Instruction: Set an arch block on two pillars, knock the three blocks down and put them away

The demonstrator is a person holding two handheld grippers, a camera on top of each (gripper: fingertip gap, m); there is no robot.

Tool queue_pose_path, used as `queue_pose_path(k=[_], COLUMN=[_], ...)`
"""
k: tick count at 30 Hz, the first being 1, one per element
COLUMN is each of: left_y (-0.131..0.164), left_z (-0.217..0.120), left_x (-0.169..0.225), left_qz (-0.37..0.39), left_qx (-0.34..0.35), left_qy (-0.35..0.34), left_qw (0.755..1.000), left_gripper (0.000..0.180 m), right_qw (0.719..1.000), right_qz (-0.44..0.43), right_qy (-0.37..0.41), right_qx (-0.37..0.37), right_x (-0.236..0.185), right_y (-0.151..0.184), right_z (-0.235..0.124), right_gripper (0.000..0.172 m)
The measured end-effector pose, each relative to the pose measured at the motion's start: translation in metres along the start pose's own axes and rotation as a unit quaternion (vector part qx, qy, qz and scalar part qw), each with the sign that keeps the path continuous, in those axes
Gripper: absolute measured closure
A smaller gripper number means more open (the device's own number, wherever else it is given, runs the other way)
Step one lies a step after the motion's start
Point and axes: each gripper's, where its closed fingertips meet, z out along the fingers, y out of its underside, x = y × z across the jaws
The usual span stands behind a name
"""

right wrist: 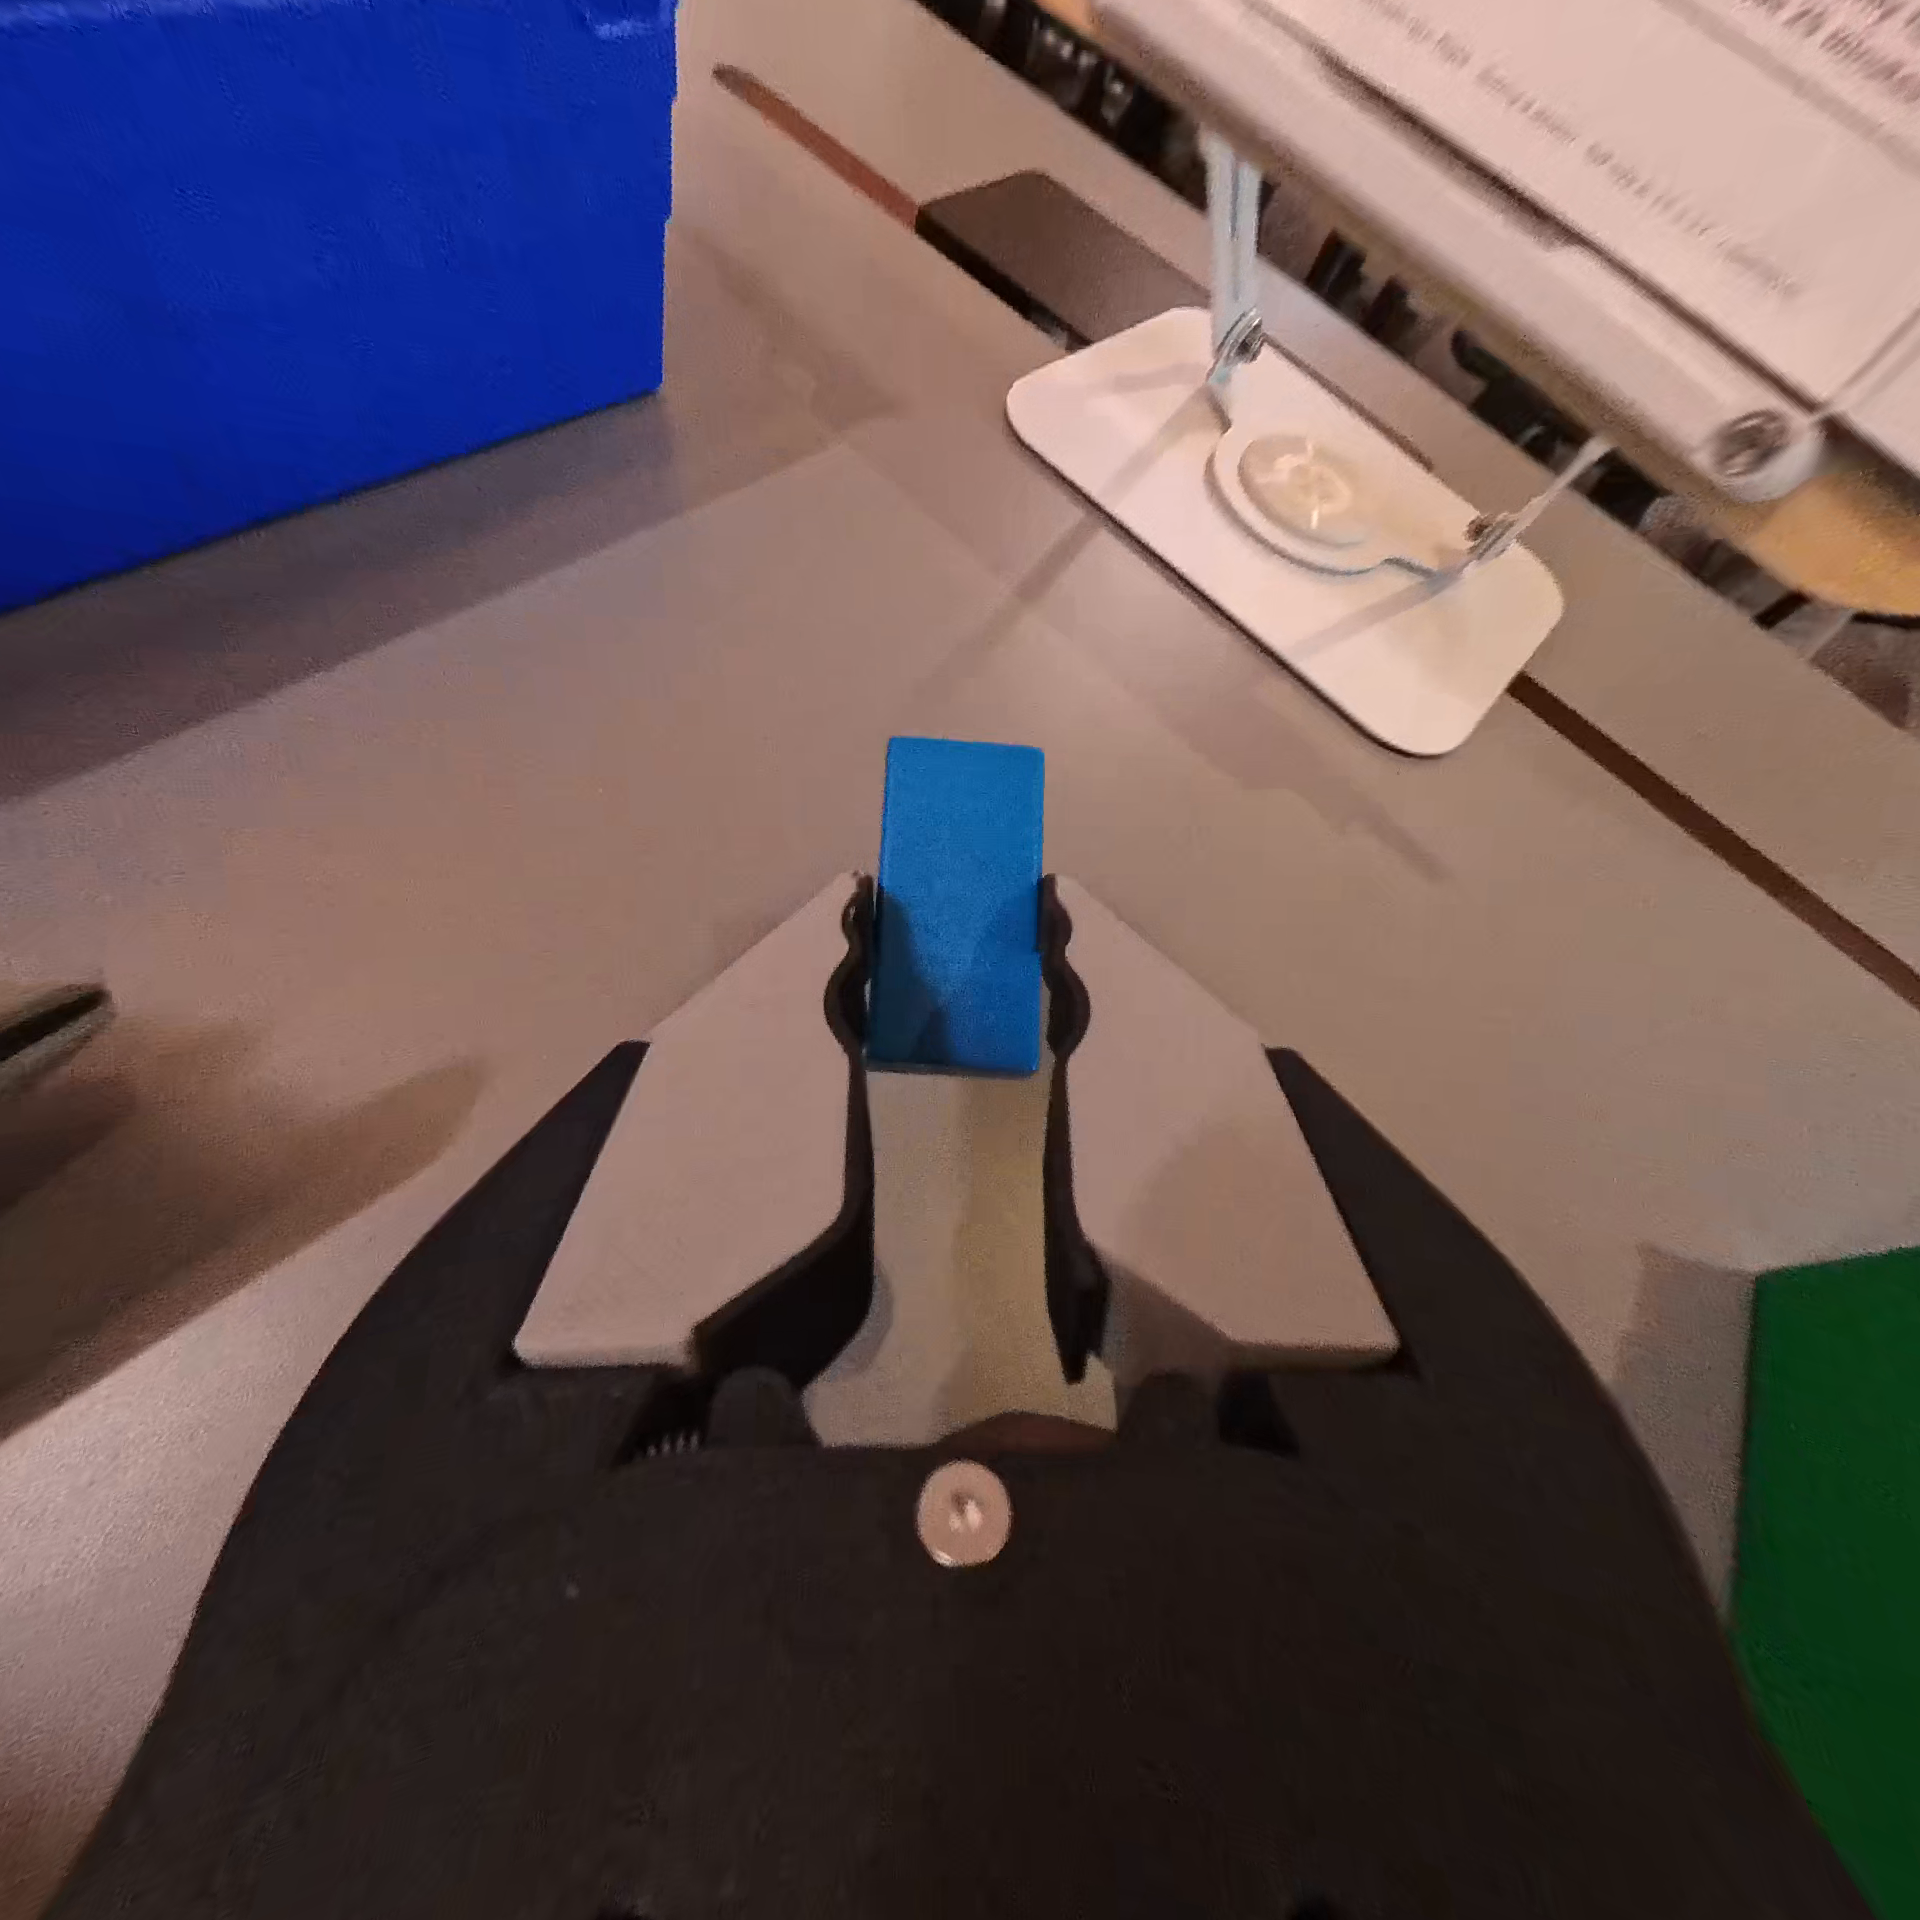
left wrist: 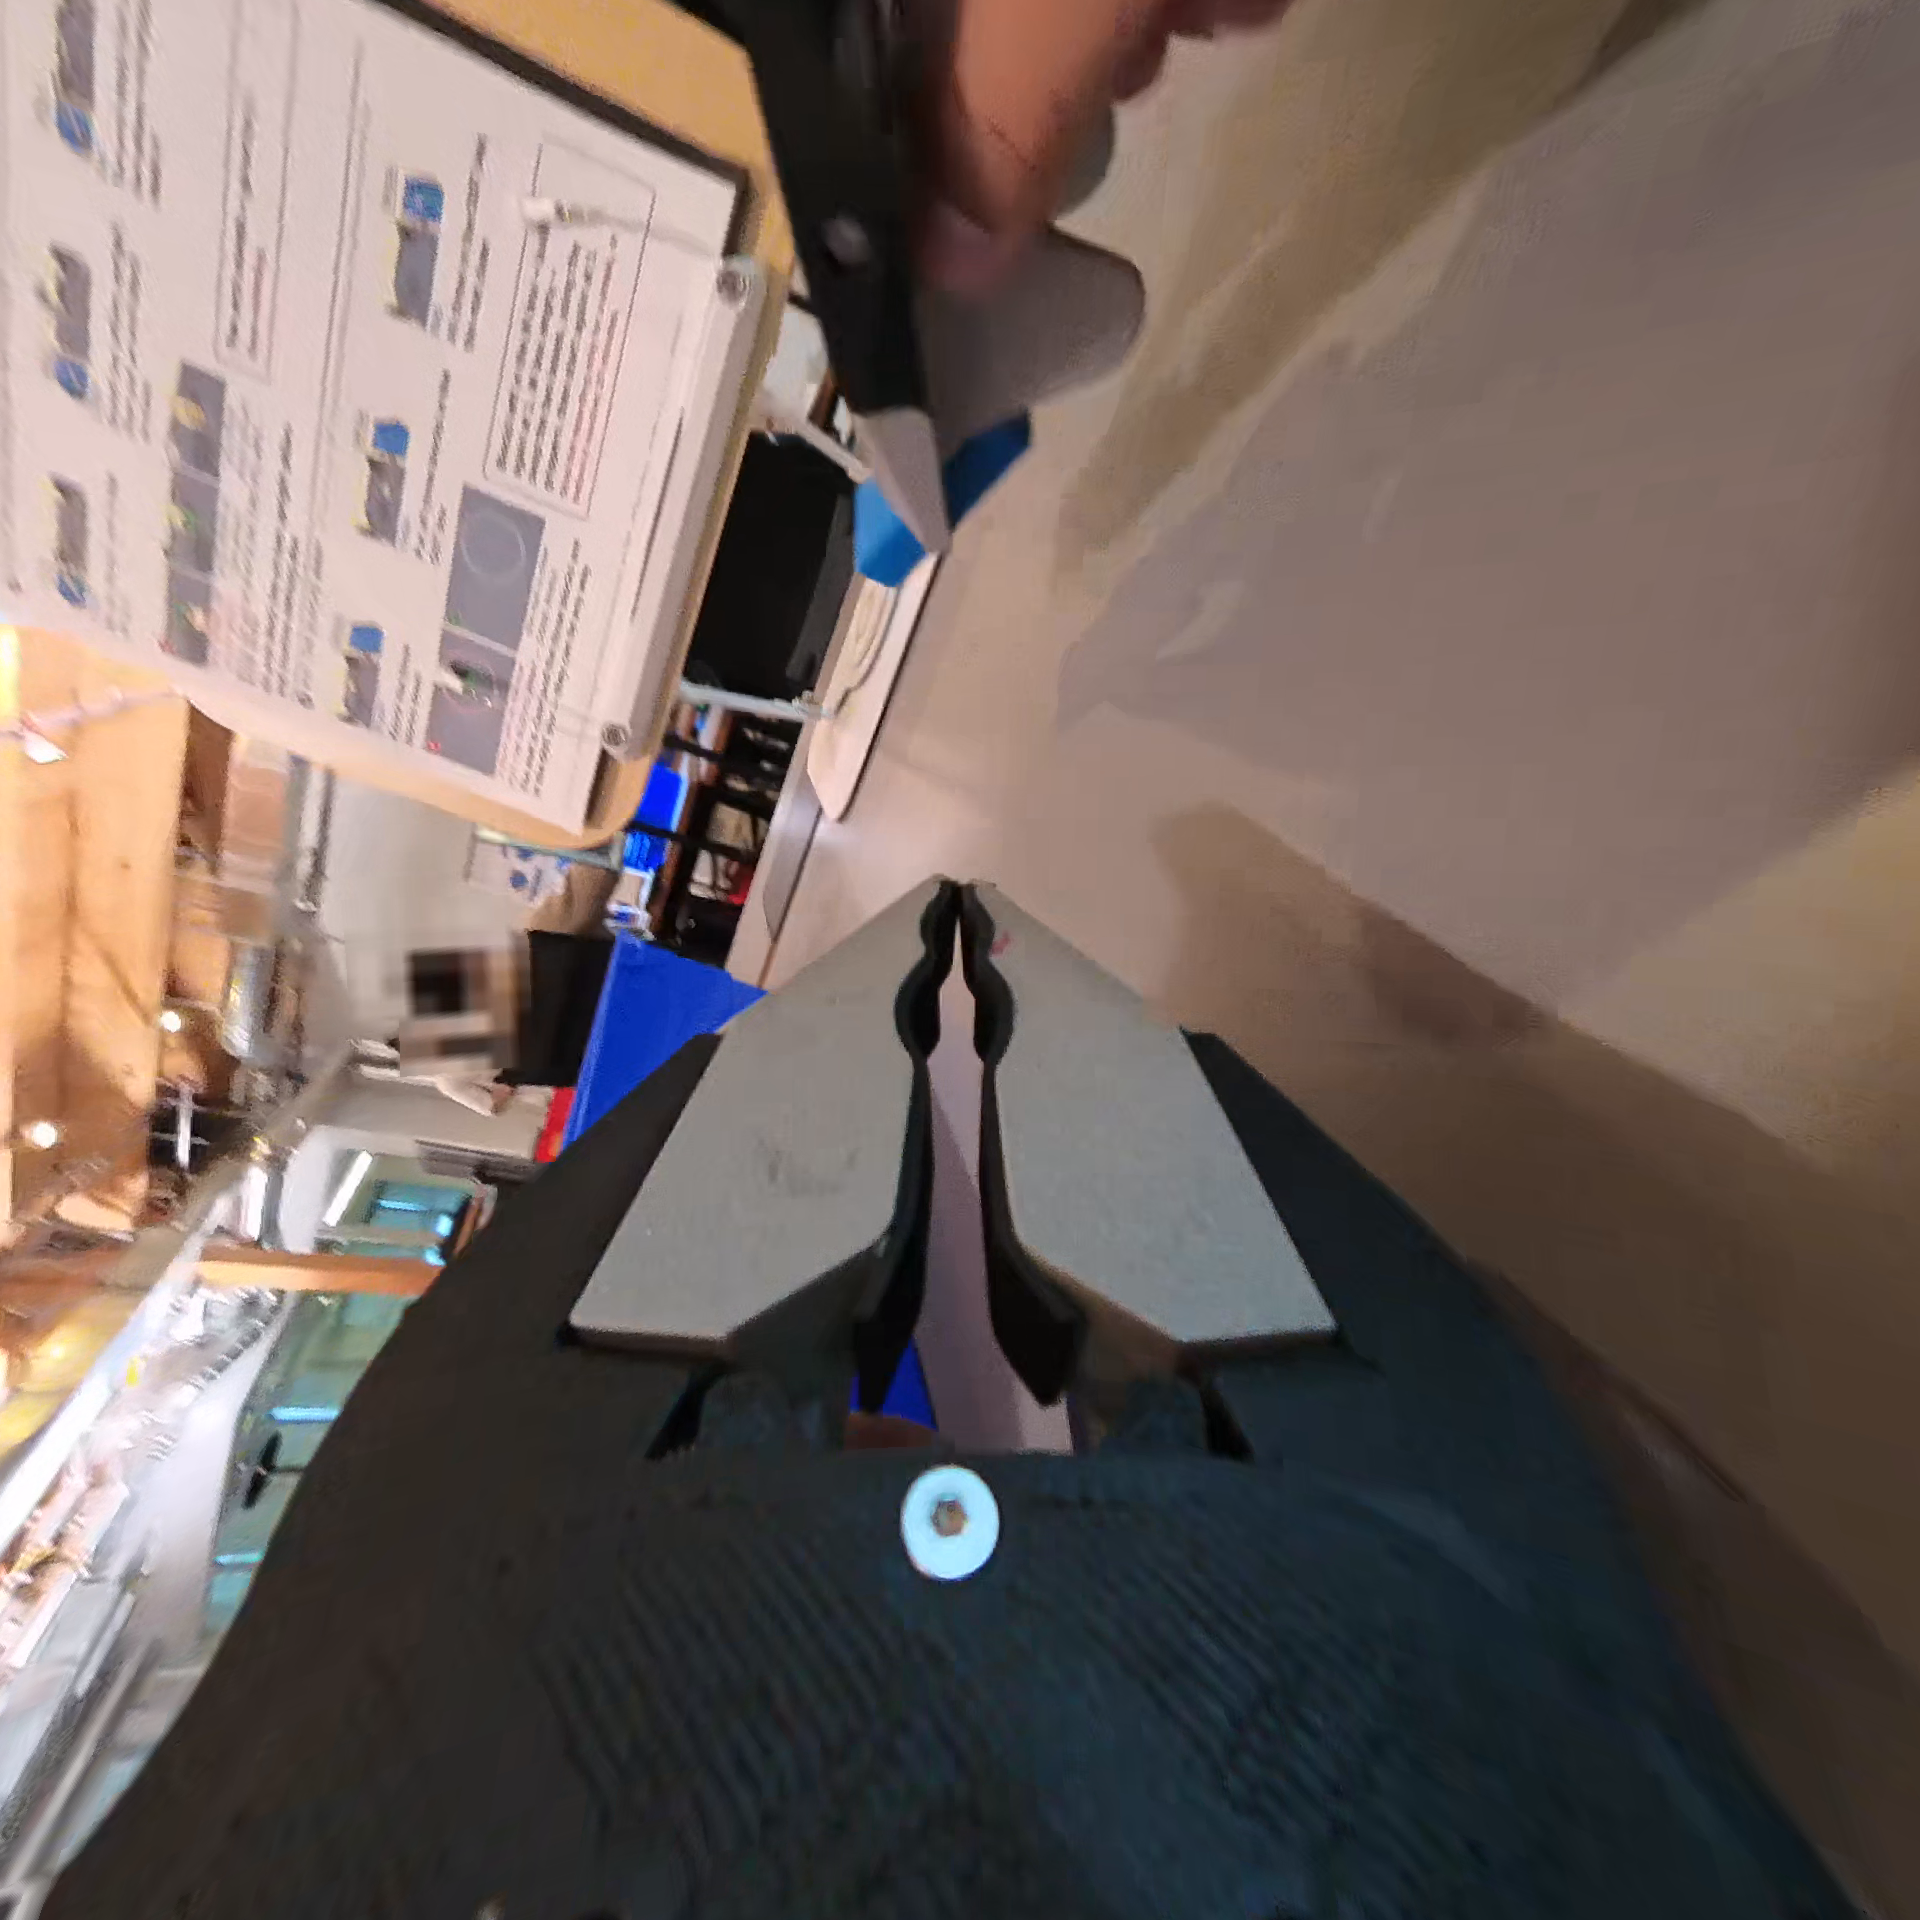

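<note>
The table [right wrist: 520, 831] is taking up most of both views, a bare beige top. A blue bin [right wrist: 312, 260] is standing at its far left in the right wrist view, and is judged to be where the blocks are meant to go. A white stand base [right wrist: 1351, 644] is sitting at far right, carrying a printed board [left wrist: 343, 395] above it. A green thing [right wrist: 1829, 1558] is showing at the near right edge; what it is cannot be told.

The right gripper [right wrist: 956, 971] is closing on a blue block [right wrist: 961, 831], both dark pads lying against its two long sides, the block pointing away along the fingers. Whether the block is resting on the table or lifted clear cannot be told. The left wrist view is showing the same gripper from afar, with blue between its fingers.

The left gripper [left wrist: 958, 914] is tilting sideways over the table, its jaws meeting at the tips with nothing between them.

Progress, as a judgement: no pillars and no arch are standing anywhere in view, so either building has not begun or the knock-down is done and clearing is under way. Only this one block is showing; the other two are not in view. Placing it remains.
</note>
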Motion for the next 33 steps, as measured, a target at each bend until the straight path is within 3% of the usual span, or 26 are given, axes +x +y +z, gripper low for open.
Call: queue_pose_path(k=[6, 16, 19, 22, 24, 30, 33], left_y=[-0.007, -0.024, -0.020, -0.017, -0.015, -0.015, -0.018], left_z=[-0.001, -0.009, -0.006, -0.004, -0.004, -0.005, -0.009], left_x=[0.007, 0.027, 0.034, 0.034, 0.034, 0.025, 0.017], left_qz=[-0.030, -0.019, -0.008, -0.012, -0.027, -0.090, -0.129], left_qx=[0.038, 0.090, 0.073, 0.063, 0.059, 0.066, 0.082], left_qy=[0.031, 0.070, 0.082, 0.083, 0.087, 0.096, 0.098], left_qw=[0.998, 0.993, 0.994, 0.994, 0.994, 0.989, 0.983], left_gripper=[0.180, 0.180, 0.180, 0.180, 0.180, 0.180, 0.180], right_qw=[0.994, 0.976, 0.976, 0.978, 0.976, 0.980, 0.983], right_qz=[-0.015, 0.067, 0.101, 0.133, 0.140, 0.094, 0.097], right_qy=[0.061, 0.191, 0.189, 0.159, 0.157, 0.167, 0.145], right_qx=[0.085, 0.084, 0.045, -0.015, -0.051, 0.049, 0.058], right_x=[0.042, 0.175, 0.198, 0.205, 0.207, 0.194, 0.183], right_y=[-0.015, 0.049, 0.081, 0.118, 0.132, 0.082, 0.075], right_z=[-0.093, -0.218, -0.223, -0.205, -0.198, -0.225, -0.230], right_gripper=[0.143, 0.143, 0.143, 0.142, 0.121, 0.115, 0.097])
